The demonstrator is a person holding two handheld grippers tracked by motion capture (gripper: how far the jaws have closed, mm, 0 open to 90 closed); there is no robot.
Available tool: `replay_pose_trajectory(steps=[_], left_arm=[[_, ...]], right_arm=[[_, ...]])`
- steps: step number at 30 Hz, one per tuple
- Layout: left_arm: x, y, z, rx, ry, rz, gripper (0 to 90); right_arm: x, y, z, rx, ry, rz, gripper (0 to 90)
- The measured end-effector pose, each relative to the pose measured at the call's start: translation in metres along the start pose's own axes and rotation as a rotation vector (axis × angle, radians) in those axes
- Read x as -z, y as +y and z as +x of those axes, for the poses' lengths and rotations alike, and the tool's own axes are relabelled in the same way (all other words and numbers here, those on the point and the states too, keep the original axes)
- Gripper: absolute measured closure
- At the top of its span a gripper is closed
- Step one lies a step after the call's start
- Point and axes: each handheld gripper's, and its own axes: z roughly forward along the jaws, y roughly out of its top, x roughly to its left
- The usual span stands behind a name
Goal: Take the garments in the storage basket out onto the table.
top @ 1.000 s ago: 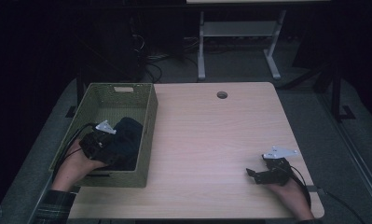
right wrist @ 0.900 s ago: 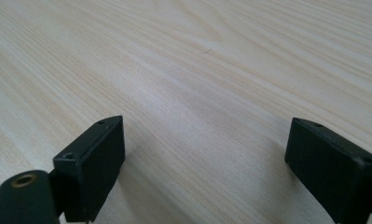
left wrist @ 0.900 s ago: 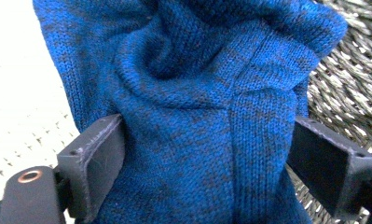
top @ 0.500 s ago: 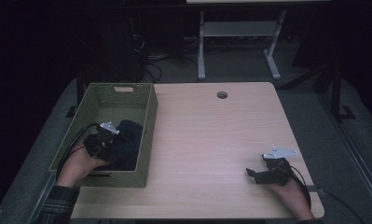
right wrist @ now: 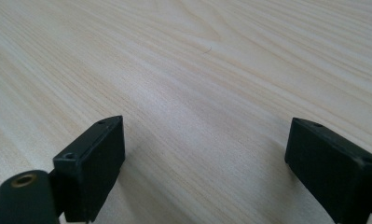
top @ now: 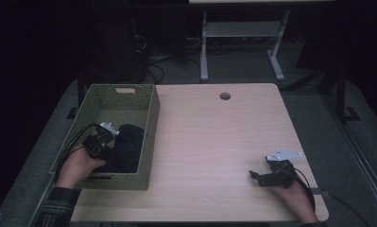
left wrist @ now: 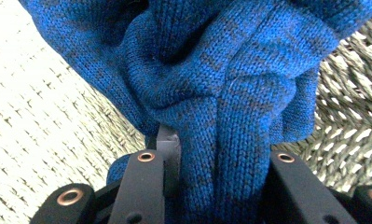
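Knitted garment [left wrist: 230, 93] — deep blue flecked with darker blue, in a fine ribbed stitch. Basket [top: 106, 101] — olive-green weave, shown pale straw and grey-green in the left gripper view. Table [top: 214, 142] — light wood with fine, wavy grain. Right gripper [right wrist: 207, 163] — matte black; sleeve [top: 54, 210] — dark plaid.

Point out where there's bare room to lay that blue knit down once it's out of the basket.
The tabletop between the basket and the right gripper is bare wood. The basket's near end is crowded by the blue knit and the left gripper closing on it.
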Motion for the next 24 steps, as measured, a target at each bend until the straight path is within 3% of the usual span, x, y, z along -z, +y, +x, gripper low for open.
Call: replay_pose_trajectory(steps=[11,24], left_arm=[[0.027,0.008,0.002,-0.008,0.004,-0.027,69.8],[0.073,0.015,0.007,-0.016,0.044,-0.083,70.0]], right_arm=[[0.000,0.000,0.000,-0.004,0.000,0.000,11.6],[0.000,0.000,0.000,-0.001,0.000,0.000,11.6]])
